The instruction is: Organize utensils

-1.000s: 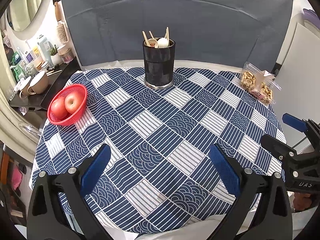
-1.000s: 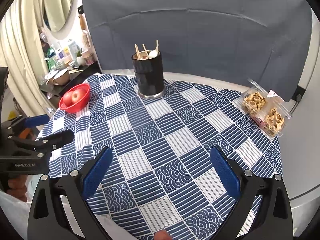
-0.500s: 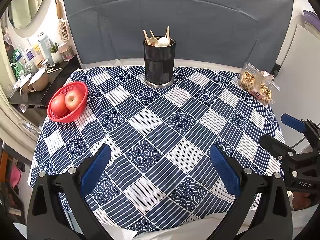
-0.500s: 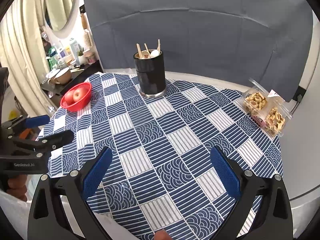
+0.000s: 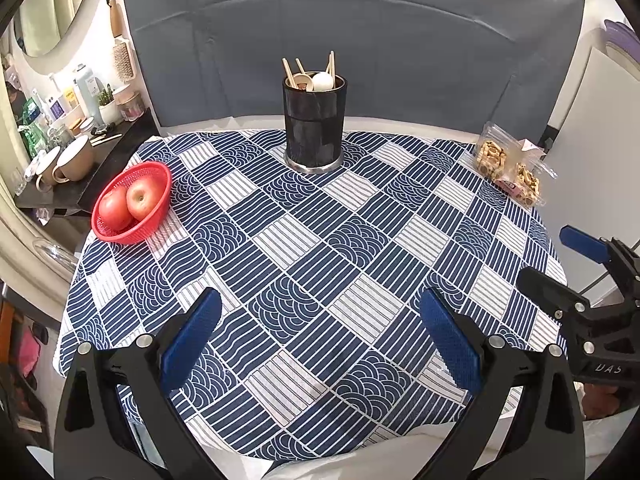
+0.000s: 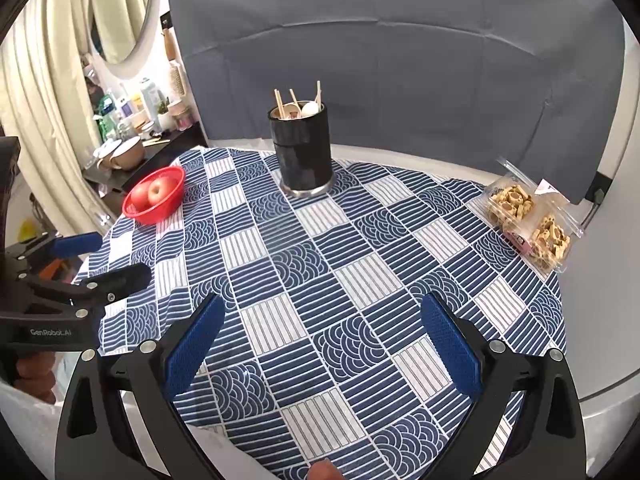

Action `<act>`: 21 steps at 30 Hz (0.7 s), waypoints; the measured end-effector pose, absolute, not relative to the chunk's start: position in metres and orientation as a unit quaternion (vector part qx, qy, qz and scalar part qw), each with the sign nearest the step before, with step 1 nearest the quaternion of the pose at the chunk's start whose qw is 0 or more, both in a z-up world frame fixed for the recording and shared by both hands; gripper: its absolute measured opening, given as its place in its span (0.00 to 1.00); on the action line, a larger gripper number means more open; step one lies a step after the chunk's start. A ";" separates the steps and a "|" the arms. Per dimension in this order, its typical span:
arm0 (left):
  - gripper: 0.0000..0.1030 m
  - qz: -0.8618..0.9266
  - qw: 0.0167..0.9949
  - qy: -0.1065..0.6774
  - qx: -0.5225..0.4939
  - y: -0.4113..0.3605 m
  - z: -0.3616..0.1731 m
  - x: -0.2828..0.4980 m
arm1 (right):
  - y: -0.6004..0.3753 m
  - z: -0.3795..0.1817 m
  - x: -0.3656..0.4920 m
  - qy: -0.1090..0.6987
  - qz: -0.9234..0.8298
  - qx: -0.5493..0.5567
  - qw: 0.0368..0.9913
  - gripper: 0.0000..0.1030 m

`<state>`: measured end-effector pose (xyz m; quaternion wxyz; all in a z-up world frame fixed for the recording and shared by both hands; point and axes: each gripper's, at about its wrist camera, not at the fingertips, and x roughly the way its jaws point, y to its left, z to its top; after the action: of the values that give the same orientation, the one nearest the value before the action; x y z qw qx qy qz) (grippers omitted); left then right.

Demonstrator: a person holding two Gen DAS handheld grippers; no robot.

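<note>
1. Hovering over the near edge of the surface (image 5: 320, 264), the left gripper (image 5: 320, 332) is spread wide and empty; the right gripper (image 6: 324, 332) hangs likewise, released and holding nothing.
2. Each gripper shows in the other's view, the right one at the right edge of the cloth, the left one at the left edge.
3. Between the grippers and the far side, the checked cloth lies bare, giving open room straight ahead.
4. Left of that path a red basket (image 5: 132, 208) with two apples sits near the cloth's edge; a snack pack (image 6: 528, 220) lies at the right rim.
5. Well ahead, near the far edge, the black holder (image 5: 314, 124) stands upright with the utensils (image 5: 312, 78) inside.
6. Against the earlier frames, the holder sits slightly lower in view; the grippers stay spread.
</note>
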<state>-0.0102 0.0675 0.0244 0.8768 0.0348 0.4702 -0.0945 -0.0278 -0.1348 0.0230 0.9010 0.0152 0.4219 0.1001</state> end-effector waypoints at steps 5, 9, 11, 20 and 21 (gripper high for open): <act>0.94 -0.095 0.877 0.470 0.033 0.068 0.025 -0.011 | -0.135 0.023 -0.027 0.422 0.100 0.015 0.901 0.92; 0.94 -0.095 0.877 0.471 0.034 0.067 0.024 -0.010 | -0.135 0.022 -0.027 0.422 0.101 0.014 0.901 0.92; 0.94 -0.096 0.876 0.471 0.034 0.067 0.024 -0.010 | -0.135 0.023 -0.027 0.421 0.101 0.012 0.901 0.92; 0.94 -0.097 0.875 0.473 0.032 0.066 0.023 -0.009 | -0.134 0.023 -0.028 0.422 0.099 0.011 0.901 0.92; 0.94 -0.099 0.875 0.472 0.031 0.066 0.023 -0.009 | -0.134 0.023 -0.028 0.421 0.099 0.011 0.901 0.92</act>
<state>-0.0095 0.0661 0.0234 0.8754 0.0309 0.4722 -0.0989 -0.0280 -0.1339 0.0234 0.9013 0.0110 0.4214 0.0994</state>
